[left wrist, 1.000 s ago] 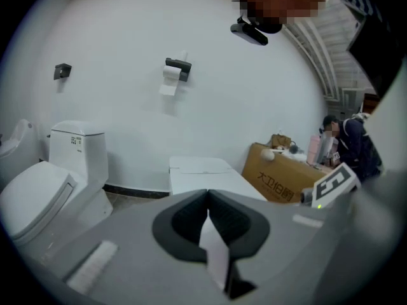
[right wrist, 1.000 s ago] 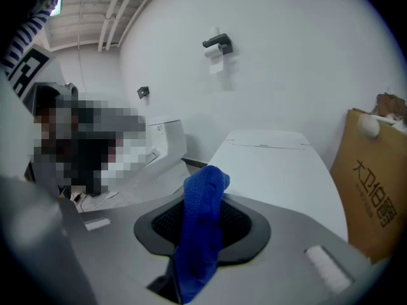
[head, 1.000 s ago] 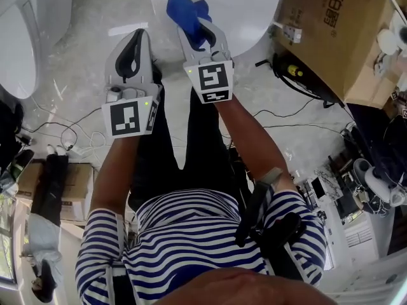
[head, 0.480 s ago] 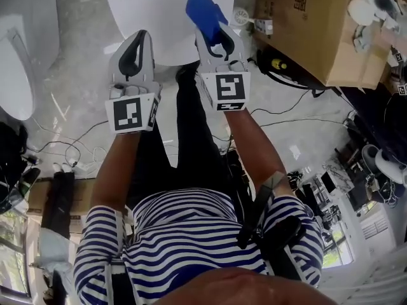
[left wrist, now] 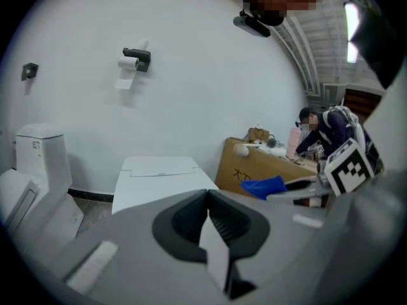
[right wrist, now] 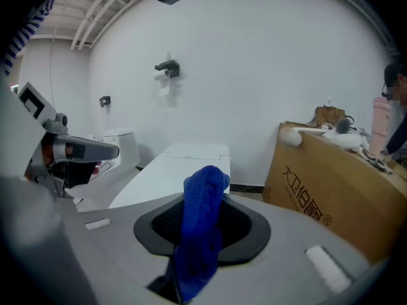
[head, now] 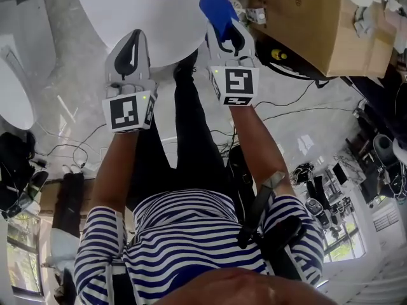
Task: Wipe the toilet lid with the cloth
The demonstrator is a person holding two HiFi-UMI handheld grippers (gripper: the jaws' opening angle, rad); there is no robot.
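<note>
The white toilet lid [head: 143, 11] fills the top of the head view, closed and flat; it also shows ahead in the left gripper view [left wrist: 159, 173] and the right gripper view [right wrist: 184, 161]. A blue cloth [head: 216, 8] sticks out of my right gripper [head: 230, 32], which is shut on it, raised off the lid's right edge. In the right gripper view the cloth [right wrist: 200, 227] hangs between the jaws. My left gripper [head: 131, 53] is shut and holds nothing, hovering over the lid's near edge.
A large cardboard box [head: 305, 18] stands right of the toilet. Cables [head: 286, 107] trail over the marble floor. Another white toilet [head: 13, 88] sits at the left. A paper roll holder [left wrist: 133, 57] hangs on the wall.
Both grippers have moved forward and up along the lid, the right one carrying the cloth further right. The view has shifted so more of the lid shows.
</note>
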